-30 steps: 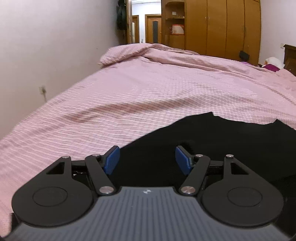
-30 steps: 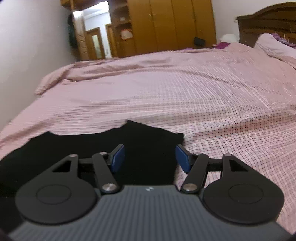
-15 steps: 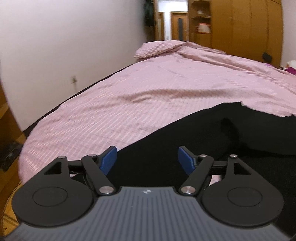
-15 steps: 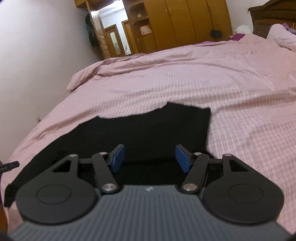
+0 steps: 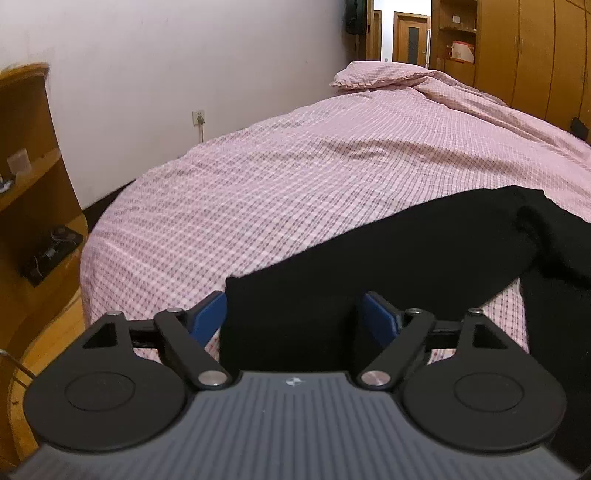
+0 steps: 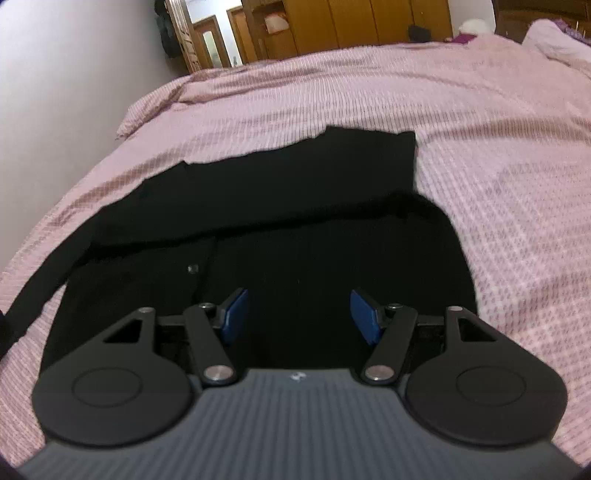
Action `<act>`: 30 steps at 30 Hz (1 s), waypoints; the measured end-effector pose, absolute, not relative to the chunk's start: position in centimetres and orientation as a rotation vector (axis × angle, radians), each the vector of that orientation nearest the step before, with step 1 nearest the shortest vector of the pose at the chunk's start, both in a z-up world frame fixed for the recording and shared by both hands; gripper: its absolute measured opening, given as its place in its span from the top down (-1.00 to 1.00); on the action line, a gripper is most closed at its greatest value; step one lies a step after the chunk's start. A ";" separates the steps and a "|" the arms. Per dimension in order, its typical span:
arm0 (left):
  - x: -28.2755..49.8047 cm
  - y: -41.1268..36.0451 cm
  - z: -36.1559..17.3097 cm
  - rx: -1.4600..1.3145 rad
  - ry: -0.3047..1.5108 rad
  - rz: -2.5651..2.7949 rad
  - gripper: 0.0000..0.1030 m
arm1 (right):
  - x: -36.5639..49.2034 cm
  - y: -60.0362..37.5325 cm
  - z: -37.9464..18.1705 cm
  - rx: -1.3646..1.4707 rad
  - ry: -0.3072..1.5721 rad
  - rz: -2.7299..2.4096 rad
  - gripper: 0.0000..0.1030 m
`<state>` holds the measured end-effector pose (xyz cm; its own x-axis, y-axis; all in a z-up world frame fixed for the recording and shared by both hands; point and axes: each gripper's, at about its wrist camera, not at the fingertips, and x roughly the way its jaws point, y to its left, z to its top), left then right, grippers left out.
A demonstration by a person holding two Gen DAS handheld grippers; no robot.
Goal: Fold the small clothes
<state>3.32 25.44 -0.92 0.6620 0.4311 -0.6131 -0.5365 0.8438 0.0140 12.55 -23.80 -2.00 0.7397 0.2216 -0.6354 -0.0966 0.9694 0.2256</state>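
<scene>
Here, through the left wrist view, my left hand-held gripper (image 5: 294, 314) hangs low over the near corner of the bed (image 5: 332, 177), its blue pads spread wide with nothing between them. The black garment (image 5: 388, 266) lies on the pink checked bedspread, and the squared end of one sleeve reaches toward me, sitting in the gap between the open jaws without my being able to tell whether it touches either pad. Farther right the sleeve runs up into a bunched fold of the same cloth. A wooden shelf unit (image 5: 33, 192) stands at the left beside the bed, and a wall socket (image 5: 198, 117) shows on the white wall behind.

Through the right wrist view, my right hand-held gripper (image 6: 298, 312) is also wide open and holds nothing. It hovers over the body of the black garment (image 6: 295, 221), which lies spread across the bed (image 6: 498, 166). A small button (image 6: 192, 268) shows on the front, and one sleeve trails off to the left edge. Wooden wardrobes (image 6: 351, 22) line the far wall.
</scene>
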 end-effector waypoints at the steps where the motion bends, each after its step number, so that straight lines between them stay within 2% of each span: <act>1: 3.1 25.5 -1.1 -0.174 0.649 0.545 -0.68 | 12.6 -23.7 -2.3 0.181 0.725 0.173 -0.22; 8: 2.3 26.2 -3.1 -0.184 0.688 0.587 -0.71 | 12.4 -23.1 -3.7 0.157 0.744 0.160 -0.22; 18: 3.1 27.9 -4.8 -0.307 0.641 0.532 -0.81 | 12.4 -23.0 -4.4 0.148 0.731 0.157 -0.24; 20: 3.4 27.5 -4.7 -0.278 0.636 0.522 -0.71 | 12.3 -22.9 -4.4 0.147 0.729 0.155 -0.24; 21: 3.5 27.3 -4.6 -0.263 0.628 0.511 -0.48 | 12.3 -22.9 -4.4 0.146 0.727 0.154 -0.24; 22: 3.4 27.0 -4.3 -0.251 0.616 0.495 -0.16 | 12.2 -22.9 -4.3 0.146 0.727 0.154 -0.24; 23: 3.4 26.9 -4.1 -0.245 0.606 0.480 -0.02 | 12.2 -22.9 -4.3 0.147 0.727 0.154 -0.24; 25: 3.3 26.9 -3.5 -0.241 0.588 0.484 0.47 | 12.3 -22.9 -4.3 0.151 0.728 0.154 -0.24; 30: 2.3 28.5 -1.5 -0.283 0.504 0.553 0.55 | 12.2 -23.3 -4.1 0.172 0.729 0.155 -0.24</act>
